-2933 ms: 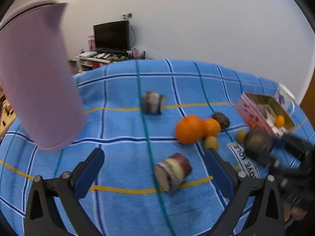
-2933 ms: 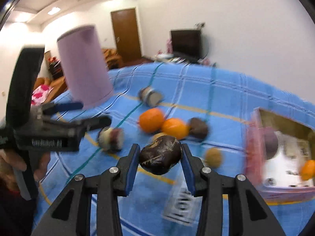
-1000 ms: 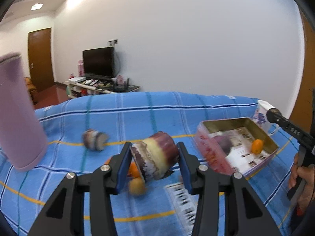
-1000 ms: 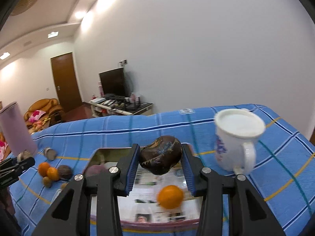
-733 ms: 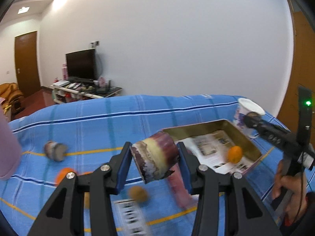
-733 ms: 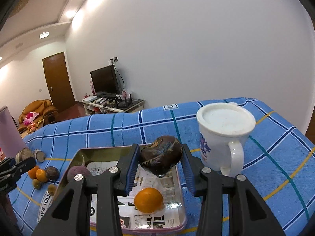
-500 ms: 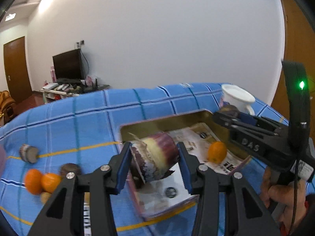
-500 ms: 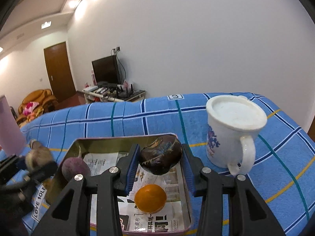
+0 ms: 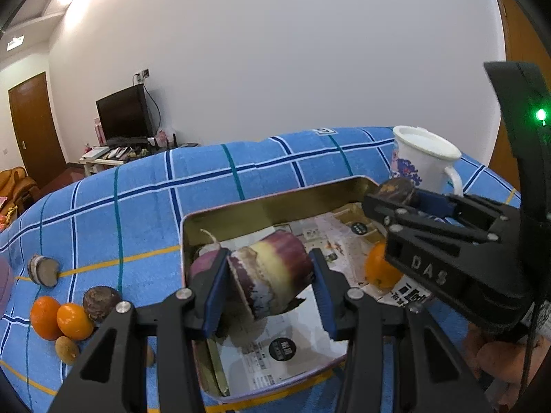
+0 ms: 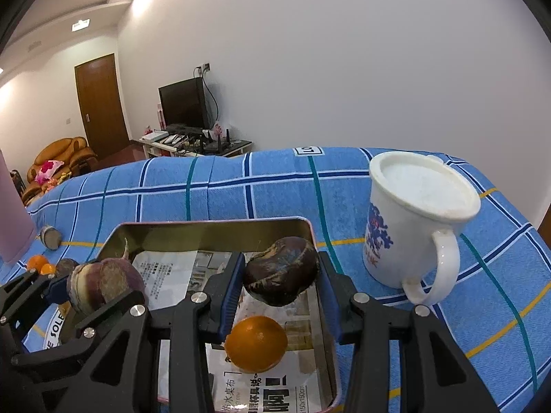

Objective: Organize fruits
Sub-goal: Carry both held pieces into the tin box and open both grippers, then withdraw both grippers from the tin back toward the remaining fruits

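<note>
My left gripper is shut on a purple and cream cut fruit piece, held over the near left part of the metal tin. My right gripper is shut on a dark brown round fruit above the tin's right side. In the left wrist view that fruit sits at the far right tin corner. An orange lies in the tin on printed paper. A purple round fruit lies in the tin behind my left fingers.
A white mug stands right of the tin on the blue checked cloth. Left of the tin lie two oranges, a dark fruit, a small brown fruit and a cut piece. A pink cylinder stands far left.
Both grippers moved from the loose fruit pile to above the tin, each carrying its fruit. The left gripper picked up the cut piece since the earliest frame.
</note>
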A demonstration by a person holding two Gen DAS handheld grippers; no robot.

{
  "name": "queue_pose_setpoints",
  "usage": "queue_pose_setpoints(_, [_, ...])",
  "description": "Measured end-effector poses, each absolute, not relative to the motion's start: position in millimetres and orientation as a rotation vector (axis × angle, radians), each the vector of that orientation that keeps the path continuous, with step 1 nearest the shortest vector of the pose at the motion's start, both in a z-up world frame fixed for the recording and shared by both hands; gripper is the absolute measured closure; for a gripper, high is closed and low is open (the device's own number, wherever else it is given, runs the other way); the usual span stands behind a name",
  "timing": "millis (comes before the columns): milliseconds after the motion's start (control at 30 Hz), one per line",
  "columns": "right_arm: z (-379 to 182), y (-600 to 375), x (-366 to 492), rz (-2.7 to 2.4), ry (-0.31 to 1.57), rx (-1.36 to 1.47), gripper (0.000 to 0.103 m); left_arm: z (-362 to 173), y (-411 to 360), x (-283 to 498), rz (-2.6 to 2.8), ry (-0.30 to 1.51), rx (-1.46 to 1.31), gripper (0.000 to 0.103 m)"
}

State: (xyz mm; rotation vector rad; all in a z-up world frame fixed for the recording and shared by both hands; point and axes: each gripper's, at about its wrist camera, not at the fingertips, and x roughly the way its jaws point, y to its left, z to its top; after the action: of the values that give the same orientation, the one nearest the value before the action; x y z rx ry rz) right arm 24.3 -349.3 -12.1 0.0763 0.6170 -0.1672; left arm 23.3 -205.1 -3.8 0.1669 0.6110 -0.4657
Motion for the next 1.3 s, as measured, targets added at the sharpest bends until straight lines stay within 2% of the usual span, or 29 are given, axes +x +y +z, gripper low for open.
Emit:
queue_pose_setpoints(667, [-21.0,-351.2,38.9,-0.137,0.674,0.103,0.059,-2.2,-207.6,22.8,-0.443,0.607,0.185,0.055])
queue_pose_setpoints(900, [-25.3,-356.9,42.9,-0.108,0.676,0.129,0.058,-0.4,-203.7,23.2,-0.421,0.597,0.166,0.052])
queue_pose_setpoints(967, [-26.8,-358.7,44.0,-0.097,0.683,0.152,0.057,0.6,-202.1,22.2,-0.402,0.585,0.164,0.048])
queue_pose_setpoints(1067, [-24.2,-358.0,42.2,-0.089,0.666,0.174,0.054,2.9,-194.8,22.4,-0.368,0.565,0.135,0.028])
queue_pose_setpoints(1100, [-22.8,-358.4,40.7,-0.091,0.659,0.178,0.048,3.9,-191.5,22.5,-0.356,0.558,0.121,0.024])
queue_pose_setpoints(1167, [-18.9,-360.6,36.9,-0.101,0.633,0.192,0.041,6.5,-183.8,22.3,-0.339,0.542,0.087,0.007])
queue_pose_setpoints(1200, [-16.7,-362.7,34.7,-0.09,0.617,0.214,0.037,8.1,-180.3,22.1,-0.331,0.534,0.071,0.002])
queue_pose_setpoints(1233, [-14.9,-364.2,32.7,-0.082,0.602,0.232,0.033,9.5,-178.1,21.3,-0.331,0.528,0.063,0.0])
queue_pose_setpoints(1267, [-12.6,-366.1,29.9,-0.078,0.579,0.251,0.025,10.7,-176.9,20.0,-0.338,0.519,0.058,0.0])
queue_pose_setpoints(1300, [-10.3,-366.4,27.0,-0.074,0.555,0.258,0.023,11.8,-177.2,18.3,-0.346,0.512,0.061,0.0])
